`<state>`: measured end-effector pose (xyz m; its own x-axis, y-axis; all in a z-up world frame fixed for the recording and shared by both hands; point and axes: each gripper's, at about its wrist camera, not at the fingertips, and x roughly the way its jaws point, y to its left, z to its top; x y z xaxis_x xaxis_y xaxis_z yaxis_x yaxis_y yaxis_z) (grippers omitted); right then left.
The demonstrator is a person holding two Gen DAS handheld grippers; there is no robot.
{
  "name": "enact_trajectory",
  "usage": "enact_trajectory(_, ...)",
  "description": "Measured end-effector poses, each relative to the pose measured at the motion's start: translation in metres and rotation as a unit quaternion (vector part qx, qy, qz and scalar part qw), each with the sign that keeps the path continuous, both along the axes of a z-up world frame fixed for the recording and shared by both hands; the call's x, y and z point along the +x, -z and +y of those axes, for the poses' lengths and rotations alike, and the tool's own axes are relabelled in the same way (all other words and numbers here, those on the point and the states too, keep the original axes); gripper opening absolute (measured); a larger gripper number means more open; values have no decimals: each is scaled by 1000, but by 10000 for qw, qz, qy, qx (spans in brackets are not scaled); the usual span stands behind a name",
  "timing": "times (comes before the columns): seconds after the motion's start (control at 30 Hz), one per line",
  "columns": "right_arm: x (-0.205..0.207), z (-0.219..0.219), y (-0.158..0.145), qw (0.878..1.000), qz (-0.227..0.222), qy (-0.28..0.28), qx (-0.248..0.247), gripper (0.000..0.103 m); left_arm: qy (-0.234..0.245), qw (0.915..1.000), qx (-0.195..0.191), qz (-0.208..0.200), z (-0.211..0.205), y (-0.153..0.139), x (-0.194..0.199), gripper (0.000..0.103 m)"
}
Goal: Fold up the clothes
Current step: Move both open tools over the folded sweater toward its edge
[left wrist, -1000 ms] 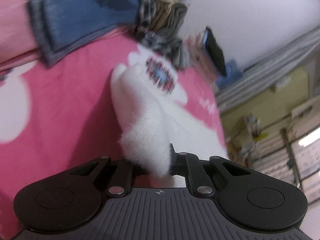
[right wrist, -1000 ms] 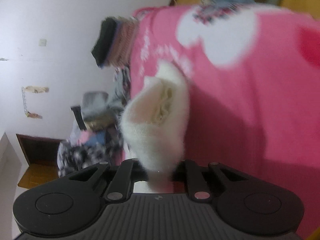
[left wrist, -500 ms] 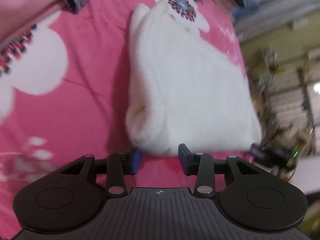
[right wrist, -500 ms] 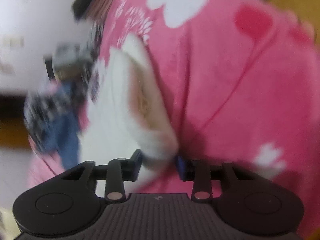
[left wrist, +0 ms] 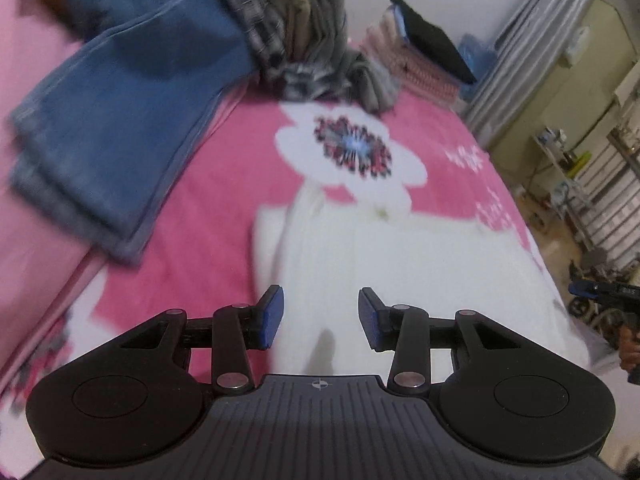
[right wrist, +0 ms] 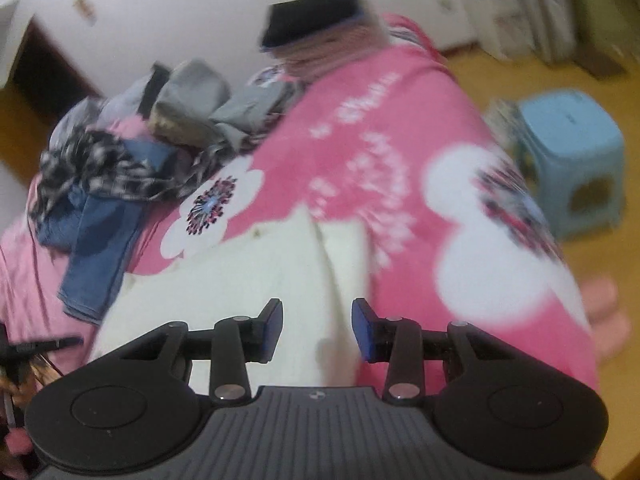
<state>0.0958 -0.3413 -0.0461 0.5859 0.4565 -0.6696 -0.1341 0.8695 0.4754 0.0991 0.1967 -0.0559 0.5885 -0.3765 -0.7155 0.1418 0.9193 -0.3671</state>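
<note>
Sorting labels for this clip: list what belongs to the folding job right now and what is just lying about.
In the job:
white garment, lying on the pink bedspread
left tool, open
right tool, open

Lying about:
blue jeans
unfolded clothes heap
folded stack with black top
blue stool

Fleecy white garment [left wrist: 400, 264] lies on a soft pink blanket [left wrist: 208, 208]; jeans [left wrist: 120, 128] are denim; the stool [right wrist: 572, 160] smooth plastic.
</note>
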Motion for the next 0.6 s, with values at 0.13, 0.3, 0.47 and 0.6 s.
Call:
enact_trajectory(0.13, 36, 29, 6, 9981, -241, -456, -341, 40, -79, 9995, 164, -243, -15, 13, 36, 41)
enact_trajectory(0.3, 70, 47, 19, 9945, -304, -723, -696, 40, 76, 9993, 206, -301, -21, 23, 53, 41)
enact_trajectory(0.47, 93, 58, 34, 9914, -249, -947, -874, 40, 145, 9995, 129, -253, -19, 33, 62, 41)
enact_trajectory(0.6, 100, 60, 41, 9908, -150, -1098, -780, 36, 204, 9994, 7, -272, -14, 35, 61, 41)
